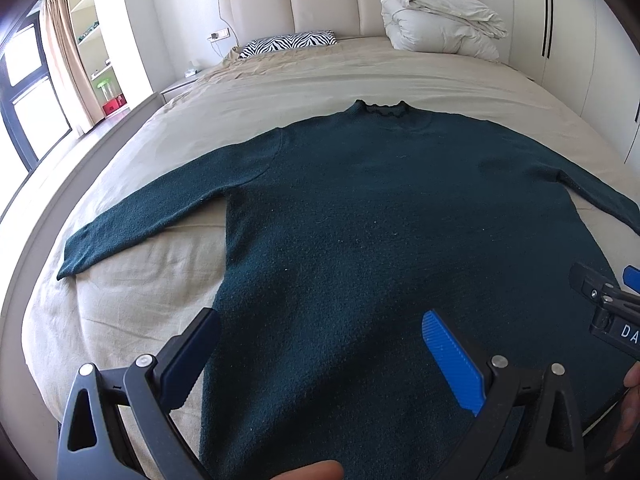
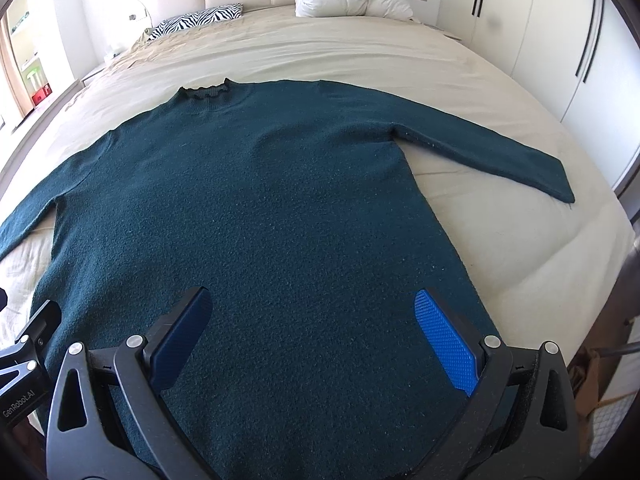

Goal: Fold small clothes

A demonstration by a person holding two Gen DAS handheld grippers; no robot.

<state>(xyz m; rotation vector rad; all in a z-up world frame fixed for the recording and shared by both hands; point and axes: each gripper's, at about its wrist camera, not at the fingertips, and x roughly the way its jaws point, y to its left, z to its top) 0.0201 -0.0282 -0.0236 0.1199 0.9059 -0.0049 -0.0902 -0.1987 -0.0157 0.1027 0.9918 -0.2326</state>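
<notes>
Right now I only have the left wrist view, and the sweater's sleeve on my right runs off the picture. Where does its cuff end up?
Observer: In the right wrist view that sleeve lies straight and flat on the sheet, and its cuff is still on the bed.
Operator: And the right tongs, open or shut? I see only a corner of them.
Observer: The right tongs are open, spread above the lower half of the sweater and holding nothing.

"GenRobot.AI" on left tool, partial "DA" on right tool
</notes>
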